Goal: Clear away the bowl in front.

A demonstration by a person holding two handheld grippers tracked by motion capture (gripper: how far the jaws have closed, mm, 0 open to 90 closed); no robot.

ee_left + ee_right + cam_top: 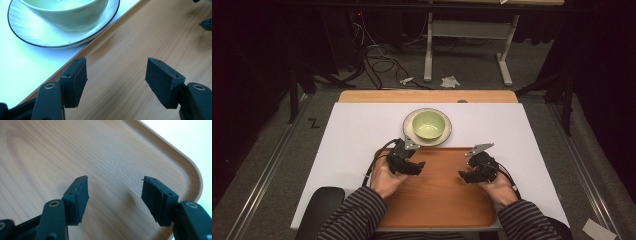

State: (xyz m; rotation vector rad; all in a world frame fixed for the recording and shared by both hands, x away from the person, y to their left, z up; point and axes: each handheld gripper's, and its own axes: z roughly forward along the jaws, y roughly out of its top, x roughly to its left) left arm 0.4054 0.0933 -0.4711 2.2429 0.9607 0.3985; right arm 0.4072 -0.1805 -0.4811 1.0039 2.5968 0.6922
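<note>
Both claws hover released over the wooden tray (439, 200) in the high view: the left claw (418, 166) near the tray's far left edge, the right claw (463, 175) toward its right side, neither grasping anything. A green bowl (429, 124) sits on a black-rimmed plate (409, 125) on the white bench (357, 130), just beyond the tray's far edge.

From the left gripper view, the jaws stand wide apart above bare tray wood (130, 45), with the bowl (67, 15) and plate (37, 37) close ahead, the plate's rim reaching the tray's edge.

From the right gripper view, the jaws gape over the tray's rounded corner (192, 177).

Judging by this, the work looks barely begun: bowl and plate sit off the tray, untouched, and the left claw seems best placed to reach them.
</note>
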